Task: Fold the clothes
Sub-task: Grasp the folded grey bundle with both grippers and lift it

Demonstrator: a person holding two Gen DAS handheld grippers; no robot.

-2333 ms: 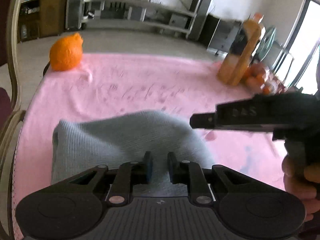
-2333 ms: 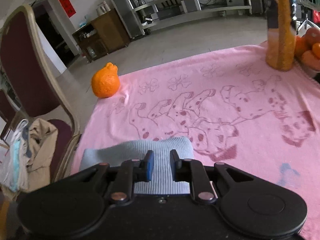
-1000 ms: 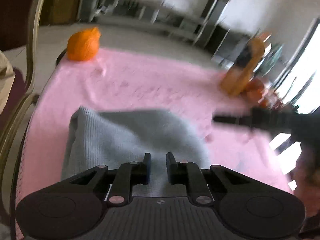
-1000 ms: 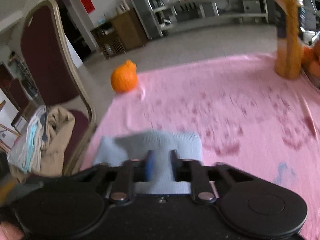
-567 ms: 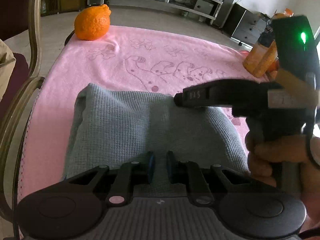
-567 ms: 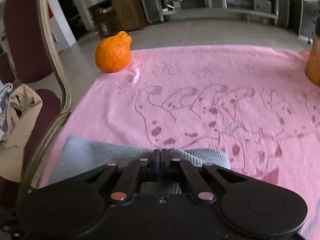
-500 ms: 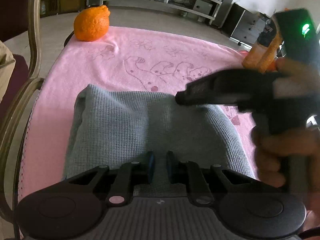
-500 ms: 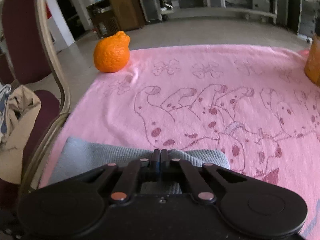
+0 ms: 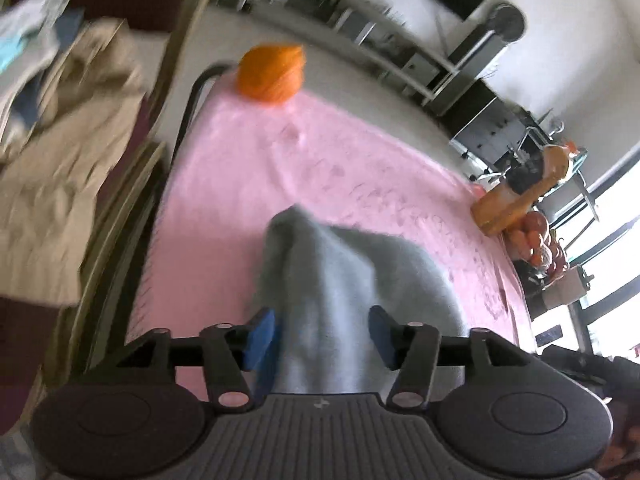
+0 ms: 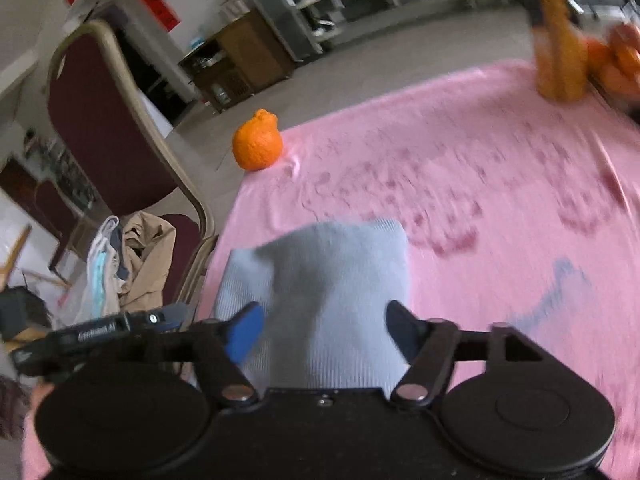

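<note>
At lower centre of both views the folded grey-blue knitted garment (image 10: 332, 280), pinched half a second ago, is being released as the left gripper (image 9: 320, 330) and right gripper (image 10: 324, 330) spread, suggesting this fold is finished.

Pink towel (image 10: 480, 184) bears grey garment (image 10: 332, 280), orange (image 10: 257, 146), bottle (image 10: 558, 52).

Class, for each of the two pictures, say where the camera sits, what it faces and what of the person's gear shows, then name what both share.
Left wrist: sits on the left claw, facing down across the grey cloth and pink towel; its opening jaws straddle the cloth.
Right wrist: sits on the right claw, facing the same cloth; jaws opening, the left claw at its left edge.
Shared: cloth, towel, orange, chair.
</note>
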